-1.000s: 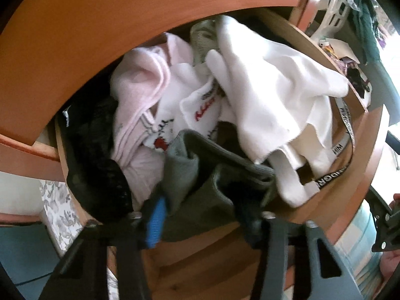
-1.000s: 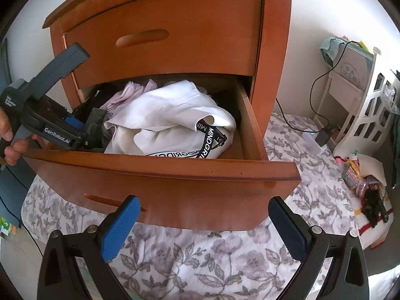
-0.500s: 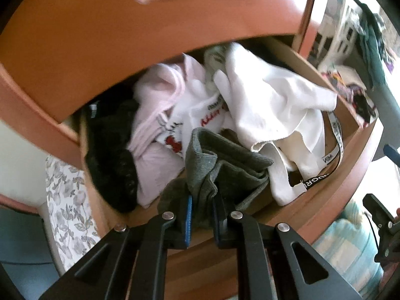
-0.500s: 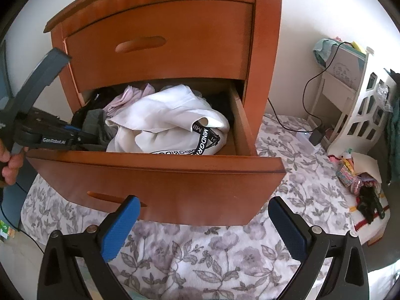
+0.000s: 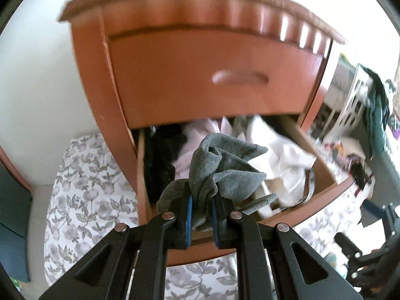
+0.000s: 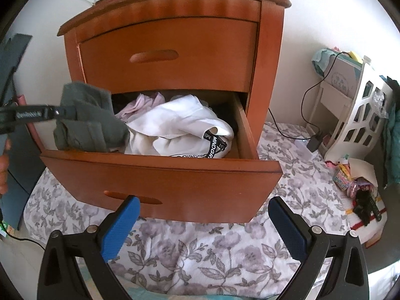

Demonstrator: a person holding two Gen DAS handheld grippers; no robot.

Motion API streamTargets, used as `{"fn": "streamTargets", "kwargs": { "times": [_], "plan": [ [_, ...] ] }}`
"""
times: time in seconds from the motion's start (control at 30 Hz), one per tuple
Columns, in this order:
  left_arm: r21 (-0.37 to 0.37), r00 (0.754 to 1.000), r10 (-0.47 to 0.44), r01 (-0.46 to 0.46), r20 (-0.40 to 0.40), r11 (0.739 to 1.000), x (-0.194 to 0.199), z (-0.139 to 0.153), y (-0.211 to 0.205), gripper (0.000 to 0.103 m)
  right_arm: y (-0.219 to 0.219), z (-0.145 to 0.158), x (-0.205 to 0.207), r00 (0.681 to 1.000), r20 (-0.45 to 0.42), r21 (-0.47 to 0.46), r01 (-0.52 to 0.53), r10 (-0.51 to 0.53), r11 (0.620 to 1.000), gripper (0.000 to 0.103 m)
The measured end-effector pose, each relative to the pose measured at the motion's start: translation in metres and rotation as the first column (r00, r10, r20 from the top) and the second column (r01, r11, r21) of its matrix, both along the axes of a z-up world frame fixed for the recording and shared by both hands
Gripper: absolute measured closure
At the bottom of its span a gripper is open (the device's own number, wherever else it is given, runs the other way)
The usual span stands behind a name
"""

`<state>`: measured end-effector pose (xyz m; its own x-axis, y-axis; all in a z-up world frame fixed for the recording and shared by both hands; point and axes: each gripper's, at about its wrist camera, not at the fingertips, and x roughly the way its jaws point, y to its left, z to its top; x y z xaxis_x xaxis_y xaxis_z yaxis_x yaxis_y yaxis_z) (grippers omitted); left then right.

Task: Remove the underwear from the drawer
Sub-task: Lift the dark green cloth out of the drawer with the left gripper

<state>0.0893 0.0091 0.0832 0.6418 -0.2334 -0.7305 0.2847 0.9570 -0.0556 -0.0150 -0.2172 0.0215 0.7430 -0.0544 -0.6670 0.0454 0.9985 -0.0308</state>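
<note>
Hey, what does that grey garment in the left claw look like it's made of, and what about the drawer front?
Grey garment: looks like a soft ribbed knit, probably cotton; fine parallel ridges show and it folds limply where the left claw pinches it. Drawer front: appears to be reddish-brown wood or wood veneer with a smooth semi-gloss finish; light glints off it, but solid or veneer cannot be told.

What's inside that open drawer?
The drawer holds a white garment with a black lettered band, pale pink clothes and something black. Whatever lies beneath them is covered.
</note>
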Motion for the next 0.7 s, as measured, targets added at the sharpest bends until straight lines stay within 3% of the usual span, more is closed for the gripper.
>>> {"fn": "streamTargets", "kwargs": {
  "times": [0.37,0.7],
  "plan": [
    [-0.149,0.978,0.073,-0.044,0.194,0.988,-0.068,0.067,0.030,0.090,0.007,0.014,-0.016,0.999,0.032,-0.011,0.006,-0.005,1.000,0.000],
    [-0.185,0.964,0.102,-0.057,0.245,0.981,-0.120,0.089,0.048,0.090,0.011,0.022,-0.029,0.998,0.060,-0.006,0.000,0.000,1.000,0.000]
  ]
}}
